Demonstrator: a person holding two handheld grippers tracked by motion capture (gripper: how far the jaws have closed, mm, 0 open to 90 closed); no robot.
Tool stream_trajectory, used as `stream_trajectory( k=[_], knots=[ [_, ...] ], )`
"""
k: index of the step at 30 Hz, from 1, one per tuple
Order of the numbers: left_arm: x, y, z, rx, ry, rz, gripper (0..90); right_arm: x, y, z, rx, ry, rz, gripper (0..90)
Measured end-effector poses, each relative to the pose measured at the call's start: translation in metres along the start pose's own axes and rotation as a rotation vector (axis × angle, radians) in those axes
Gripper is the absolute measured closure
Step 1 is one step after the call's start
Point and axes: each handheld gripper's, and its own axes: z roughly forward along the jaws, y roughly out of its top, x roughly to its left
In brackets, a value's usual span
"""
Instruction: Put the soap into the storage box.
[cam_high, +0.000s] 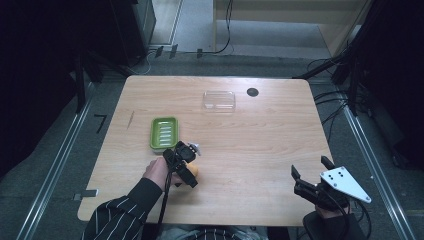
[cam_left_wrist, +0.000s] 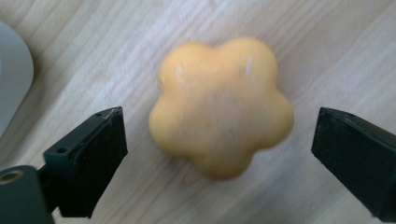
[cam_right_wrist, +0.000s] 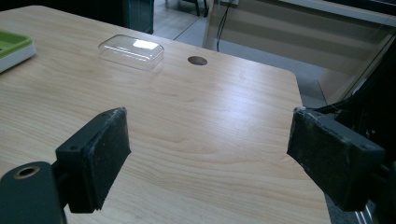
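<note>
A yellow-orange flower-shaped soap (cam_left_wrist: 222, 105) lies on the wooden table (cam_high: 240, 135). My left gripper (cam_left_wrist: 219, 149) hovers right over it, open, one jaw on each side and clear of it. From the high view the left gripper (cam_high: 186, 162) points down near the table's front left, and the soap (cam_high: 193, 171) peeks out beneath it. A green soap dish (cam_high: 164, 132) sits just behind. My right gripper (cam_high: 310, 176) stands open at the front right with nothing between its jaws. In the right gripper view that gripper (cam_right_wrist: 210, 154) faces bare wood.
A clear plastic lid (cam_high: 219, 100) lies near the table's far edge, beside a dark round hole (cam_high: 252, 92). The same lid (cam_right_wrist: 131, 51) and the dish's corner (cam_right_wrist: 14, 46) show in the right gripper view. Cables and dark stands ring the table.
</note>
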Motion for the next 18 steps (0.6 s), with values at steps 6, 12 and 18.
stream_trajectory(
  k=[6, 12, 18],
  knots=[
    [0.003, 0.001, 0.005, 0.017, 0.011, -0.008, 13.0, 0.0, 0.0, 0.0, 0.002, 0.003, -0.005, 13.3],
    [0.004, -0.003, 0.006, 0.033, 0.003, -0.008, 14.2, 0.0, 0.0, 0.0, -0.001, 0.002, -0.001, 13.3],
    [0.006, -0.009, 0.005, 0.041, -0.02, 0.005, 20.1, 0.0, 0.0, 0.0, -0.001, 0.001, -0.001, 13.3]
  ],
)
